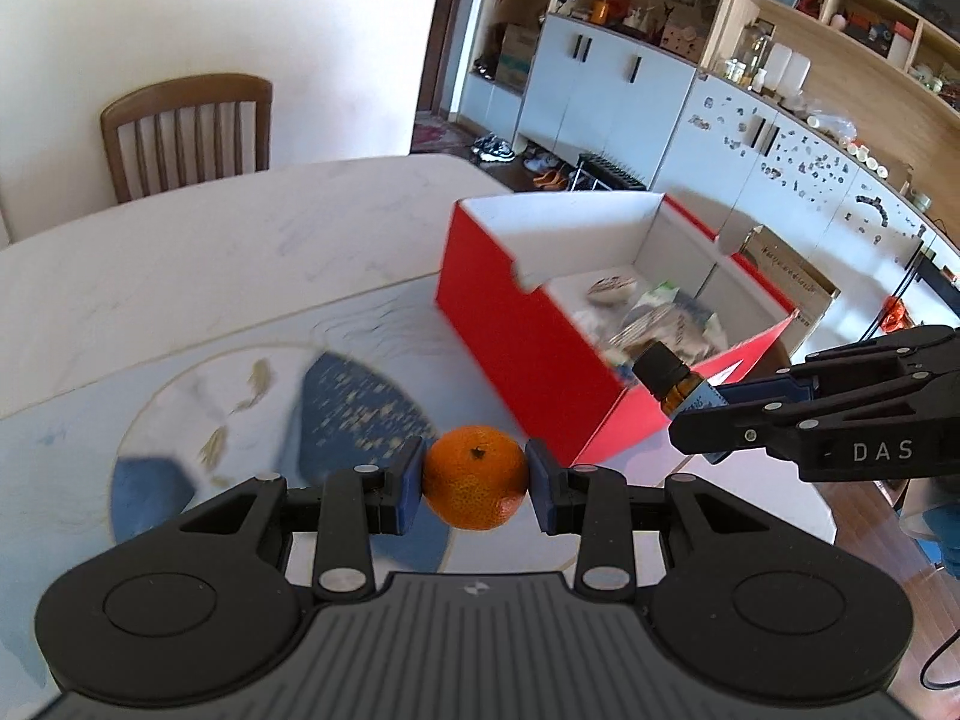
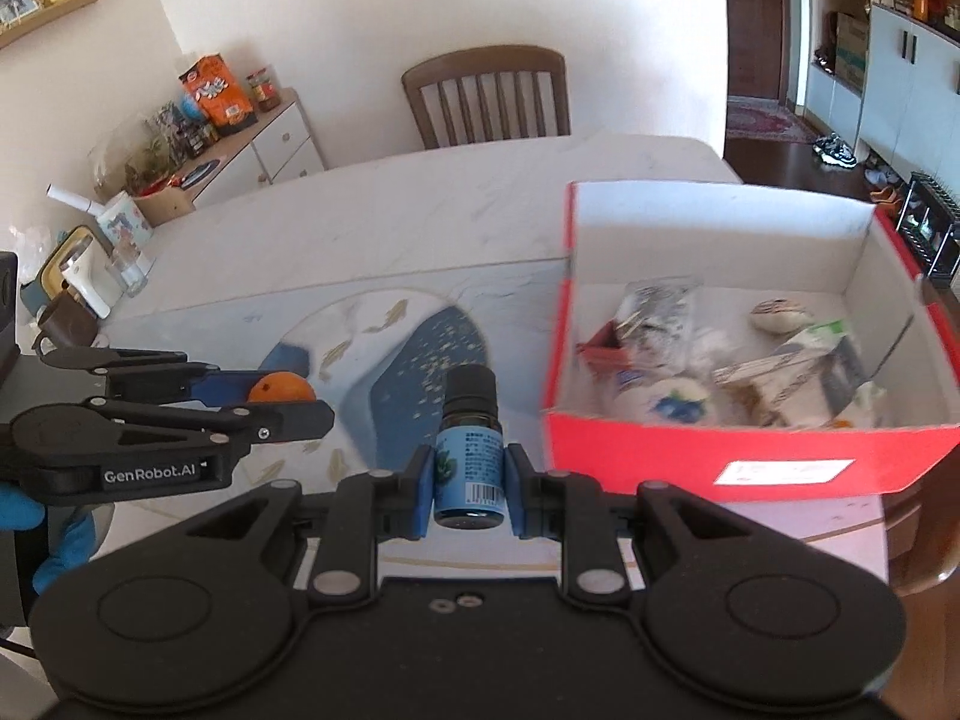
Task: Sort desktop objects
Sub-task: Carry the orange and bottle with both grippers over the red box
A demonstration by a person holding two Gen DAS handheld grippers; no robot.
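The left tool (image 1: 475,477) pinches a mandarin orange (image 1: 474,474) between its blue pads, held above the patterned mat (image 1: 336,396) on the surface (image 1: 210,240). The right tool (image 2: 468,471) grips a small amber dropper bottle (image 2: 469,450) by its blue label, black cap pointing toward 12 o'clock. At 2 o'clock from the bottle stands an open red box (image 2: 750,456), white inside, holding blurred packets and round items. A wooden chair (image 2: 486,96) stands at the surface's far edge.
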